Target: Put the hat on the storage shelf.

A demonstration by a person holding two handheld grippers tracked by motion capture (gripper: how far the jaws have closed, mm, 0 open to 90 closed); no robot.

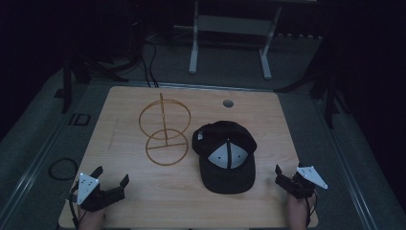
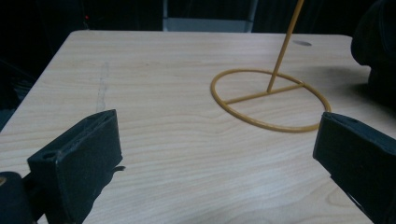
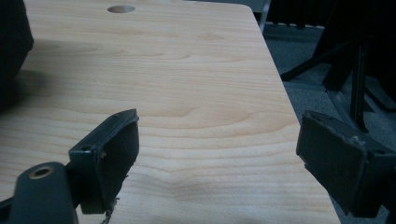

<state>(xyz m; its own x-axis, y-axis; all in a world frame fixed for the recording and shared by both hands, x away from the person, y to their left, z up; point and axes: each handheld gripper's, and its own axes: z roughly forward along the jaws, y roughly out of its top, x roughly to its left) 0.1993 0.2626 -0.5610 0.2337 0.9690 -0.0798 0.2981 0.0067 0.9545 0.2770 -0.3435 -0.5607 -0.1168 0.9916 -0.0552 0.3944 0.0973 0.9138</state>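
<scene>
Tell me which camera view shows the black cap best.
The high view: the whole cap lies in sight there, crown, grey front panels and brim, right of the wire stand on the table. The left gripper view catches just a dark slice of it at the right edge; the right gripper view a dark edge at far left.

Black cap [image 1: 225, 155] with grey panels; yellow wire stand [image 1: 165, 129]; pale wood table [image 1: 143, 191]

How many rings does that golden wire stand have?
2 rings: on the wire stand, the base ring lies flat on the table beside the cap; the upper ring stands upright on the post.
</scene>
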